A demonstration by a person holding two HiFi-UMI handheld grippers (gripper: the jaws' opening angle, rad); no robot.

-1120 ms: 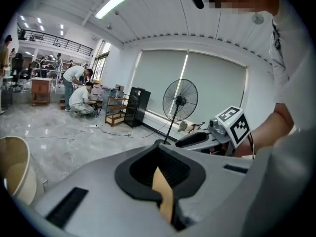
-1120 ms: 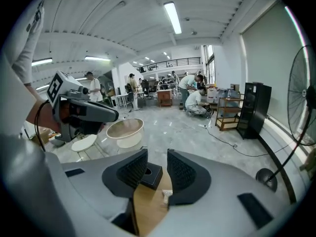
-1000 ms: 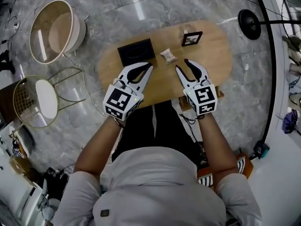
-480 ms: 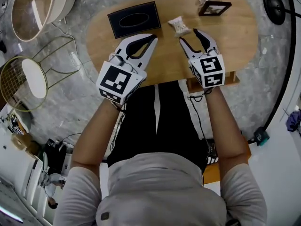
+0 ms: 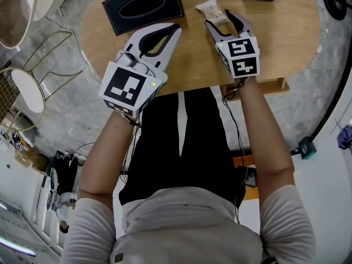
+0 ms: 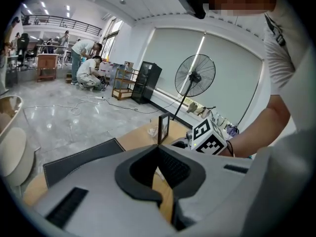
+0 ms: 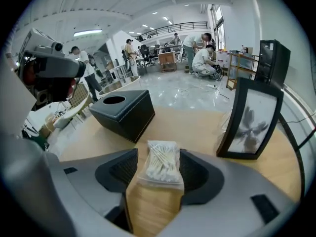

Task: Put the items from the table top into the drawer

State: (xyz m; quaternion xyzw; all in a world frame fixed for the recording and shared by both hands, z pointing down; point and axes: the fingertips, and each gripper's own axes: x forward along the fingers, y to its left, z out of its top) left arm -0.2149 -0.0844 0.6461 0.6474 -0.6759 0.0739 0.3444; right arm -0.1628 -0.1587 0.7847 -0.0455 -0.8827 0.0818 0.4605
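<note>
Right hand-held gripper (image 7: 159,154): jaws spread wide, having just been opening. A small clear bag of cotton swabs (image 7: 159,166) lies flat on the counter (image 5: 187,65) between them. The pads stand at either side of the bag, close to its edges, and no squeeze on it is seen. The bag is therefore noted as released, not gripped. The right hand-held gripper is tilted steeply down toward the counter.

Left hand-held gripper (image 6: 159,147): jaw tips are brought together, leaving only the oval gap behind them. Nothing but bare wood is seen through that gap, so it is recorded as clenched and empty. It is held above the near left part of the counter, well apart from the bag.

Position of the bag: on the far side of the counter, inside the right jaws. A black tissue box (image 5: 144,7) is seen to its left, near it but not touching. A dark picture frame (image 7: 252,117) stands upright to its right, also clear of it.

Limits of view: in the head view the frame and the far edge of the counter are cut off by the top border. The bag is partly covered there by the right jaws. A clear thing behind the frame cannot be identified.
</note>
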